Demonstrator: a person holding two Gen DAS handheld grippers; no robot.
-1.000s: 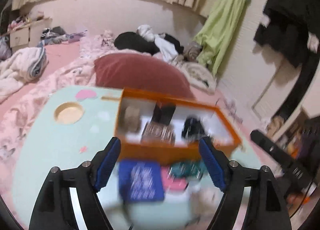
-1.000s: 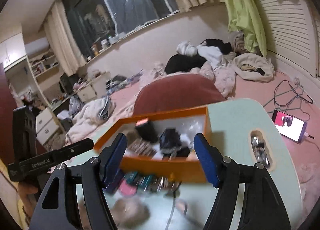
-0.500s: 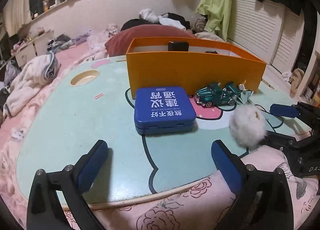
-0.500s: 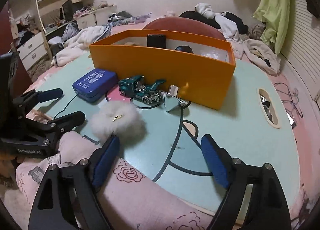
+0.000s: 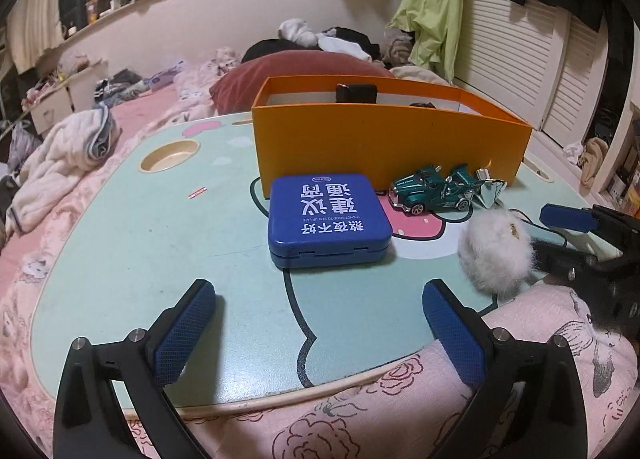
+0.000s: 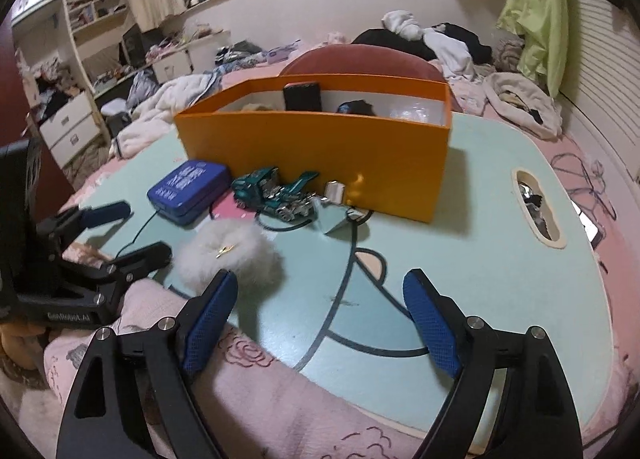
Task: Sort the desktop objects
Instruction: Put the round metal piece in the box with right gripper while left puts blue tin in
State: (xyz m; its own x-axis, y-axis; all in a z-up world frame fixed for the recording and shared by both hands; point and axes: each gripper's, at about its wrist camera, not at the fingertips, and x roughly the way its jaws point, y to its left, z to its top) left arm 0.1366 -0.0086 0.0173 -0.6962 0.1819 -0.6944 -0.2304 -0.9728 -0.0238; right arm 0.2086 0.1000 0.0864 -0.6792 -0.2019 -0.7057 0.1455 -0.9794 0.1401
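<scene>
With both the left hand-held gripper (image 5: 318,309) and right hand-held gripper (image 6: 320,301) open and empty, straddle the blue tin (image 5: 329,214) squarely before lifting it into the orange box (image 5: 384,141) behind.

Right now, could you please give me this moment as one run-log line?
left gripper: open, empty | right gripper: open, empty | blue rectangular tin, green toy car, white fluffy pompom: outside orange cardboard box

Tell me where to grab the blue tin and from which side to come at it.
Grip the blue tin across its two short side walls, coming from the near table edge, where the left gripper is open and empty. It lies flat with its latched edge facing that gripper, and the orange box blocks the far side.
</scene>
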